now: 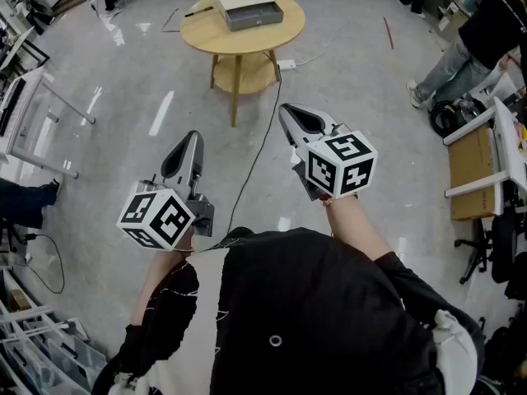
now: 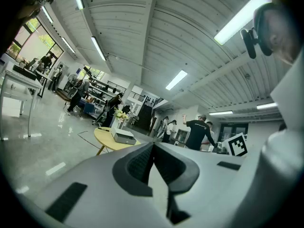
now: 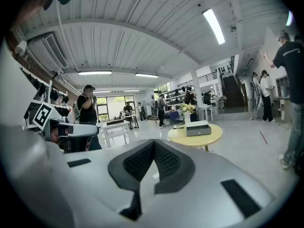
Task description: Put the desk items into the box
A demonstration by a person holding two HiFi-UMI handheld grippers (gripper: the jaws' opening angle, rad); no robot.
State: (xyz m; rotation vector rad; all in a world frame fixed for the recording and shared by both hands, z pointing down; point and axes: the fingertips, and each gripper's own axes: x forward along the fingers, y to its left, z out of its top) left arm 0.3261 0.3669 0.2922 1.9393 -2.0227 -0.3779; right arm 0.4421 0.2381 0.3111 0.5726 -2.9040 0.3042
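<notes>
A round wooden table (image 1: 241,30) stands far ahead on the floor. On it sit a grey box (image 1: 251,11) with a white lid and a dark pen (image 1: 198,11). Both grippers are held in the air, well short of the table and pointing toward it. My left gripper (image 1: 194,137) is shut with nothing in it, and so is my right gripper (image 1: 286,110). The left gripper view has the table (image 2: 108,144) and box (image 2: 123,137) beyond the closed jaw tips (image 2: 153,145). In the right gripper view the table (image 3: 194,137) and box (image 3: 198,129) lie past the closed tips (image 3: 153,142).
A black cable (image 1: 255,155) runs across the floor to a power strip (image 1: 286,64) by the table's legs. A white desk frame (image 1: 37,113) stands at the left and a desk with cardboard (image 1: 471,171) at the right. A person (image 1: 473,35) stands at the far right.
</notes>
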